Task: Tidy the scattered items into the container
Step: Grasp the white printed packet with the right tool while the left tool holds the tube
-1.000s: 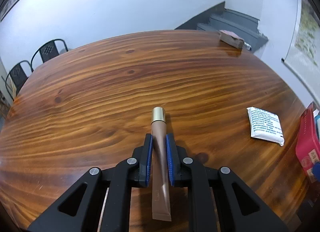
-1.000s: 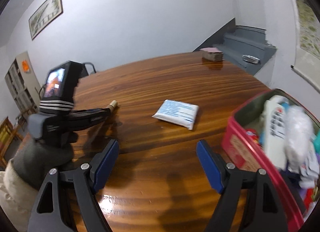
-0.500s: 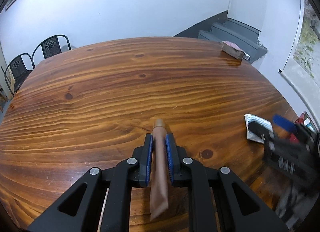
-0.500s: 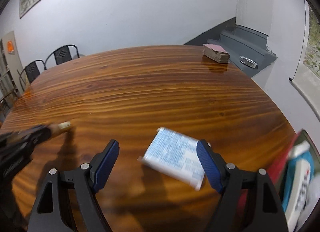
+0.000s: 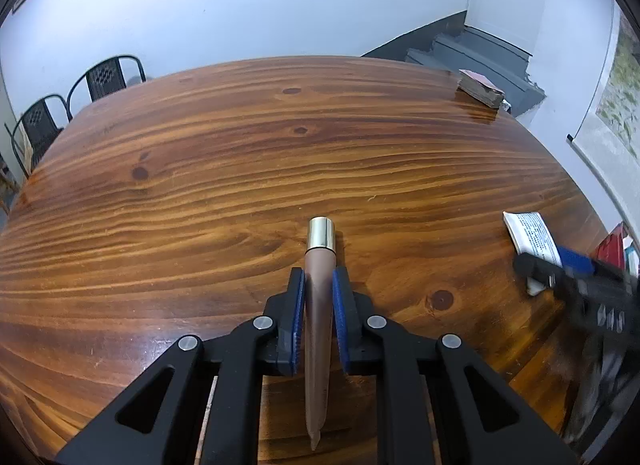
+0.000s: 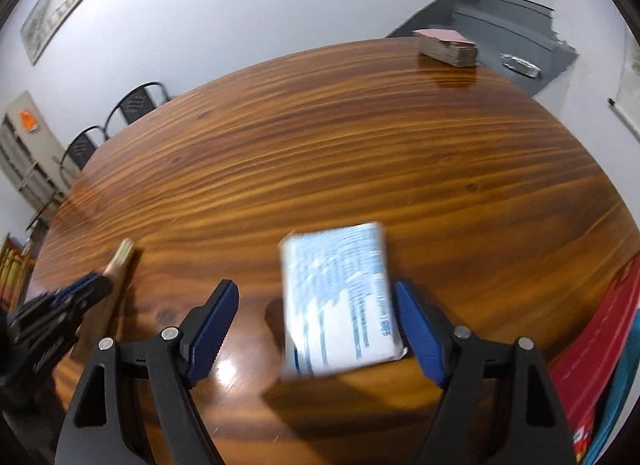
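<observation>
Room: pale walls, grey steps in the far corner, two black chairs [image 5: 100, 81] behind the big wooden table [image 5: 240, 169] I worked over.
Left gripper [image 5: 319, 297]: its blue pads lay along a slim brown tube [image 5: 318, 305] with a gold cap [image 5: 321, 232]; the jaws were easing apart slightly, the tube between them, and I could not tell whether the pads pressed it.
Tube axis: straight along the fingers, cap forward and away from me, flat crimped end back toward the wrist.
Right gripper [image 6: 316, 317]: jaws spread wide, gripping nothing.
Packet: a white sachet with blue print [image 6: 340, 301] lay flat on the table between the right fingers, closer to the right-hand pad; it was blurred, so I could not tell whether that pad touched it.
Packet axis: long side running roughly along the fingers, so I judged the jaws would close across its short width.
Container: red box [image 6: 600, 345] at the right edge, just beside the right gripper and well apart from the left.
Nearer hand: the right, for both packet and box.
Far clutter: a stack of cards [image 6: 448, 47] at the table's far edge.
</observation>
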A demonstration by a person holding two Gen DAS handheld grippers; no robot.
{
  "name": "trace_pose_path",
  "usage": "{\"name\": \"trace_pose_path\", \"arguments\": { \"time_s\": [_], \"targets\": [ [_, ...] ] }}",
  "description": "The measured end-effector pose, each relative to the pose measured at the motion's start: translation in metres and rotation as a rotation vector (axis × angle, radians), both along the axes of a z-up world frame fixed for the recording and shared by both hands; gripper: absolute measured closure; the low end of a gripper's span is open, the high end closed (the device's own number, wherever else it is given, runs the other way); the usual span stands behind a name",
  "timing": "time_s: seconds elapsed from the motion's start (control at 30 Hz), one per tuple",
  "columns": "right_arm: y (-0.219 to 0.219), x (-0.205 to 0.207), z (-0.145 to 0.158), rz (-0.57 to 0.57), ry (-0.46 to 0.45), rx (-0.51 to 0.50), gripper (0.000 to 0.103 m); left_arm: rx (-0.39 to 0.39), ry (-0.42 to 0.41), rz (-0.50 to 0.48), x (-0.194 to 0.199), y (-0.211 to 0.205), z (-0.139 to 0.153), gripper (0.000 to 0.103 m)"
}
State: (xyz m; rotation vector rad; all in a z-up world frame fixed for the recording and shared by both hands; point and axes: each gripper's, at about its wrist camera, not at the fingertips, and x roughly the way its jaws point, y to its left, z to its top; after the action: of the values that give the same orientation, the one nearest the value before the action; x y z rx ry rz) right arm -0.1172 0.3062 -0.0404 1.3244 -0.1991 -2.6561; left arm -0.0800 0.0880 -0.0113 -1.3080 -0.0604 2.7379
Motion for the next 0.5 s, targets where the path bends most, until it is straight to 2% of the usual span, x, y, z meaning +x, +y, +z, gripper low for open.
{"name": "trace_pose_path", "arguments": {
  "time_s": [0.13,0.5],
  "targets": [
    [-0.014,0.016,-0.001,0.063,-0.001,0.031,0.02,-0.001,-0.029,0.017,-0.004,-0.002,-0.006,0.083],
    [-0.007,0.008,0.002,-0.015,-0.006,0.042,0.02,0.002,-0.028,0.026,-0.008,-0.001,-0.009,0.082]
  ]
}}
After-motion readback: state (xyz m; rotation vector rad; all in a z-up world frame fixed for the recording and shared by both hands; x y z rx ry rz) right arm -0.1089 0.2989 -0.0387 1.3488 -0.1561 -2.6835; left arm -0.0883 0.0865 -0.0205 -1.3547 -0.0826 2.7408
